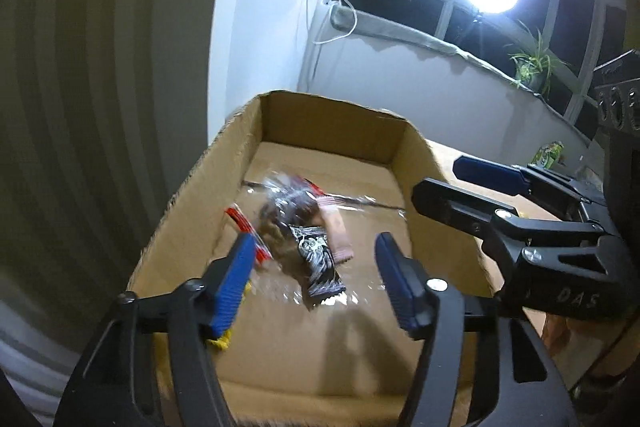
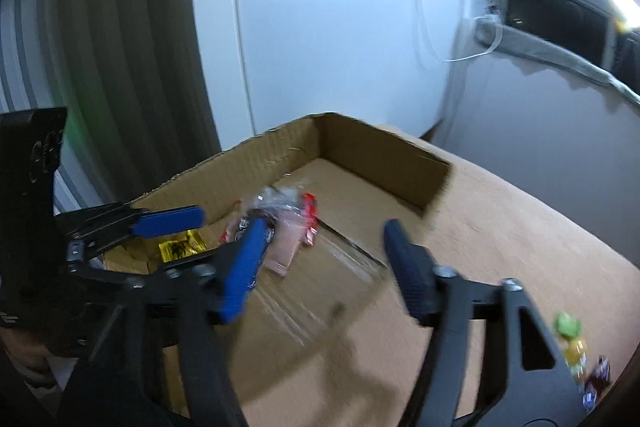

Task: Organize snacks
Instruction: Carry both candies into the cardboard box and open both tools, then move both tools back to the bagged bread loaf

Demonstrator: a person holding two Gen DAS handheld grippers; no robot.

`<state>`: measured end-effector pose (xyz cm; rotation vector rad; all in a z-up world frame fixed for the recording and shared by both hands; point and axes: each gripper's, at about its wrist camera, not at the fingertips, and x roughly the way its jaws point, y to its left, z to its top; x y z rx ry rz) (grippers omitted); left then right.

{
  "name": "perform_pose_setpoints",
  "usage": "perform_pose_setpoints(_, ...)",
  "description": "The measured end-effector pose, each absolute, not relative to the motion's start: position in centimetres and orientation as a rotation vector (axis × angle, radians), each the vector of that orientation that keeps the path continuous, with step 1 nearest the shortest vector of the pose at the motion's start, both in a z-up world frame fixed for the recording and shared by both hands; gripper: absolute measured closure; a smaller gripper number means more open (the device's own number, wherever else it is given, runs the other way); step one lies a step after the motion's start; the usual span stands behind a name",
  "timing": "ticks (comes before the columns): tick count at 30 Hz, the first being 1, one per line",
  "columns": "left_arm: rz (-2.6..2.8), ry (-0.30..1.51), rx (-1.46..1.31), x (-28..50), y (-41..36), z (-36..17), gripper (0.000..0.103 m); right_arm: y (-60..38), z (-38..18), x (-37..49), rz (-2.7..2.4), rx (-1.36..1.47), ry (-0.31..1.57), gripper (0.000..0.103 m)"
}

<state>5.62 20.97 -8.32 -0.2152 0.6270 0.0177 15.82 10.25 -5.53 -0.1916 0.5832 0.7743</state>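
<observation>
Tan desk (image 2: 520,227): both jaws released over brown cardboard box (image 1: 420,147); snack wrappers (image 1: 304,227) at 12 o'clock may snag fingertips.

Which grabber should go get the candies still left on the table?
Probably the right gripper. Its view shows the loose candies on the table beside it, outside the cardboard box. The left gripper hangs open over the box.

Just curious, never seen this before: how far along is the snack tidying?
Partly done. Several snack packets already lie in the cardboard box. Both the left gripper and right gripper are open, holding nothing. A few snacks on the table are left.
</observation>
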Motion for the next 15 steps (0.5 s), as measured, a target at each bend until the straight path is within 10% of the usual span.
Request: perform_pose_setpoints(15,0.120,0.587,-0.249,1.0,21.1,-5.9,0.025,5.1,-4.5,10.6,0.733,-0.128,0.560,0.032)
